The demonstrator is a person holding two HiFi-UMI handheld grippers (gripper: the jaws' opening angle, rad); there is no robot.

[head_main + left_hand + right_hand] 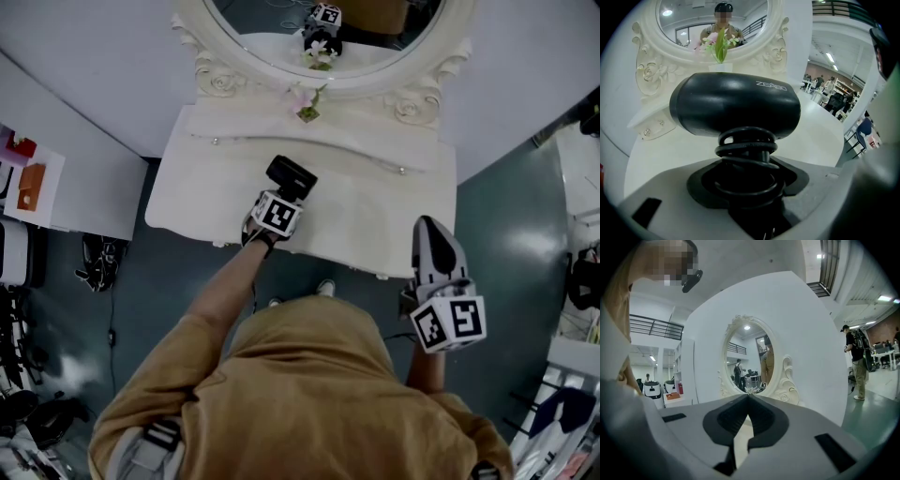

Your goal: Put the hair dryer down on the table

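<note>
Hair dryer point(292, 176) hung low over the white table point(384, 220) at frame centre, its cord-wrapped handle clamped tight in the left gripper point(281, 199) (the set-down step, I judged). Next move called for resting it flat, then releasing. Right gripper point(429, 234), at lower right, was closed and empty.

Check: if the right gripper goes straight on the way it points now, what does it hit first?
Most likely the mirror, around its lower frame, which sits just past the tips of the shut right gripper. Nothing shows in between, though the depth is unclear.
</note>
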